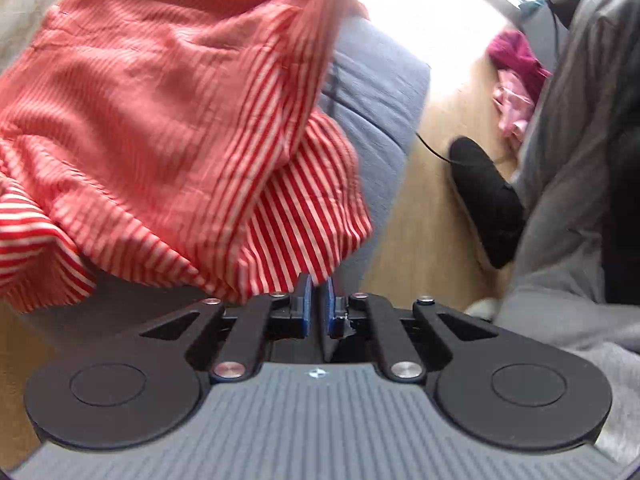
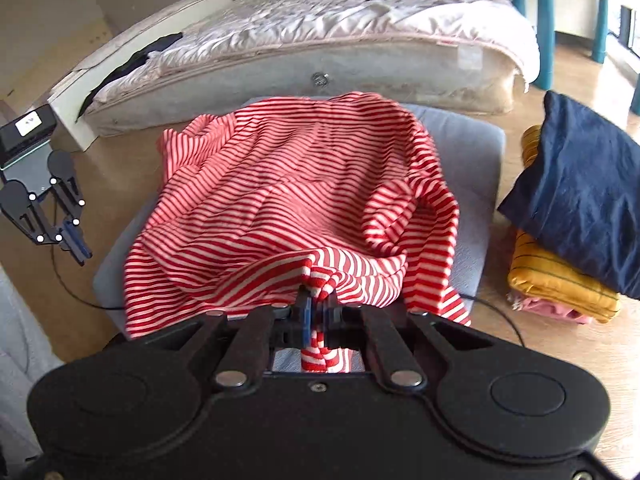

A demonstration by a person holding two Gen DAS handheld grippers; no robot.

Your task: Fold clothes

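Observation:
A red-and-white striped garment (image 2: 288,200) lies crumpled over a grey-blue cushion (image 2: 476,140) on the wooden floor. My right gripper (image 2: 318,304) is shut on a bunched edge of the garment at its near side, and a strip of the striped cloth hangs down between the fingers. In the left wrist view the same garment (image 1: 160,120) hangs lifted and blurred over the cushion (image 1: 376,92). My left gripper (image 1: 319,286) is shut with nothing between its blue pads (image 1: 306,300). It shows in the right wrist view as the left gripper (image 2: 80,254), off the cushion's left side and apart from the cloth.
A mattress (image 2: 320,32) lies beyond the cushion. Right of the cushion is a stack of folded clothes: navy (image 2: 572,200) over yellow (image 2: 560,280) and pink. A person's grey-trousered leg (image 1: 568,160), a black-socked foot (image 1: 488,200), a pink clothes pile (image 1: 516,76) and a black cable (image 2: 80,300) are close by.

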